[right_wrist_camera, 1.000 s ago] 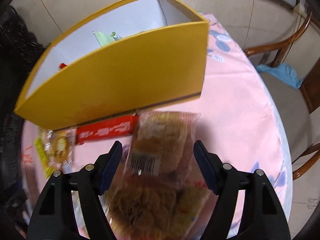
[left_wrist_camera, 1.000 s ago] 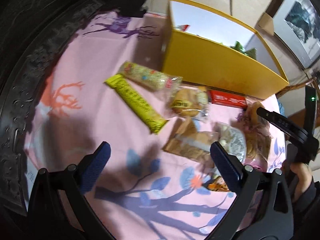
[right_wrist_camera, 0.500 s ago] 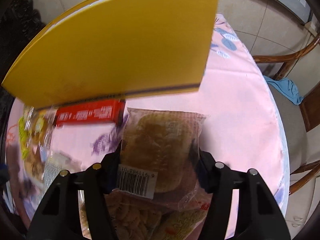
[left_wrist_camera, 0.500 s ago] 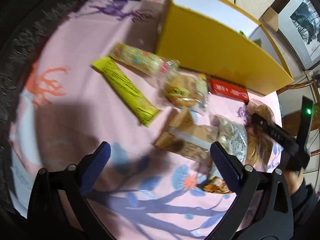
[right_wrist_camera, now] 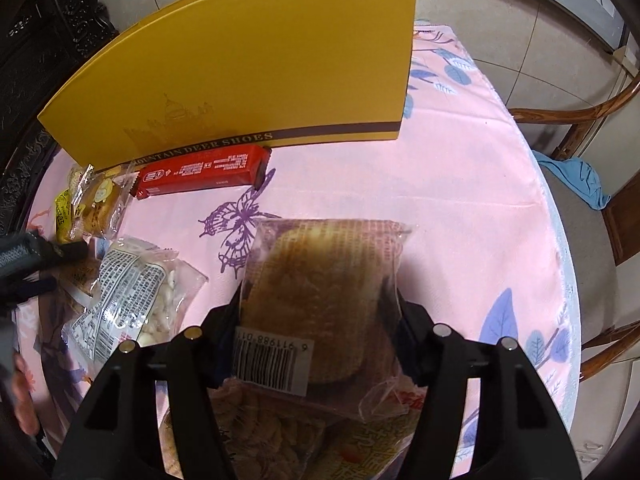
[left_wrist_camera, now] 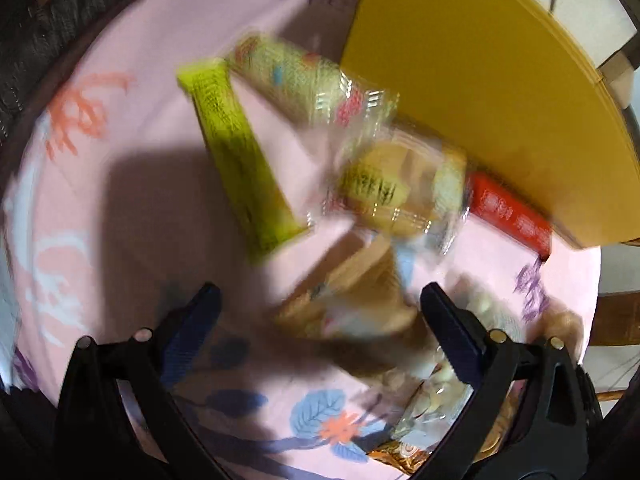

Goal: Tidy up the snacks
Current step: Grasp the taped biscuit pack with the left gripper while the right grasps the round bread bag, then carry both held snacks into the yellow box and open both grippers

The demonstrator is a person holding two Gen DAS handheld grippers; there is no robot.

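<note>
Your right gripper [right_wrist_camera: 320, 320] has the clear-wrapped pastry packet [right_wrist_camera: 320, 288] pinched between its pads; its jaws have just been closing and now clamp the wrapper's sides. The packet rides just above the pink tablecloth [right_wrist_camera: 460, 200], near the table's front edge, over other snack bags. You're mid-pickup, by my reading: grip made, packet not yet carried to the yellow shoe box [right_wrist_camera: 256, 68] along the table's far edge. Next you need to lift it clear of the pile, raise it above the box's tall wall and let go inside. Your left gripper [left_wrist_camera: 320, 308] stands wide apart, empty, over the brown packet [left_wrist_camera: 352, 292]. The red bar [right_wrist_camera: 200, 170] lies against the box's front wall.
</note>
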